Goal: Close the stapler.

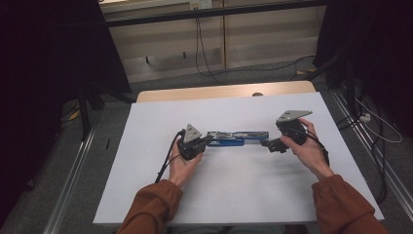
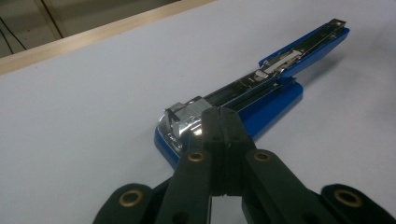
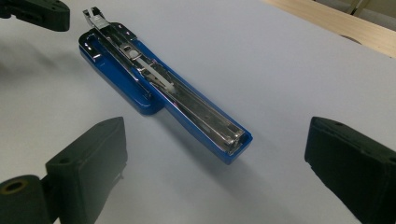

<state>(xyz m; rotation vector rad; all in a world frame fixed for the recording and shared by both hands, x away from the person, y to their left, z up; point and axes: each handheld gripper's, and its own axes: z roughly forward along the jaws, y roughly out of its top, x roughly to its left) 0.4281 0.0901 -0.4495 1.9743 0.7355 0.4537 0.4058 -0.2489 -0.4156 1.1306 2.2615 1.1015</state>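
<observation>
Nearest the camera in the high view, two rust-orange sleeves (image 1: 151, 207) come up from the bottom edge, each hand wrapped around a hand-held gripper. On the person's left, the left hand-held gripper (image 1: 208, 141) sits low over the white tabletop (image 1: 234, 195), its grey three-cornered plate (image 1: 191, 132) tipped upward and its black cable (image 1: 164, 163) trailing back along the wrist. From its own camera the picture is plain: the two black jaws are pressed together, pads meeting with nothing between them, and their tip stands right at the chrome hinge end of the blue stapler (image 2: 233, 112), just above the metal, though whether it touches cannot be told.

Over on the right, the right hand-held gripper (image 1: 269, 145) is spread wide. In the right gripper view its jaws stand well apart at either side, and the near end of the stapler (image 3: 163, 91) lies just ahead of the gap, clear of both pads.

The stapler itself (image 1: 233, 138) lies flat at the middle of the tabletop, between the two grippers, swung open so the silver magazine rail faces up and stretches beyond the shorter blue base.

Farther back, the tabletop's pale wooden edge (image 1: 224, 91) shows, then grey floor with black cables (image 1: 253, 68) running along it.
</observation>
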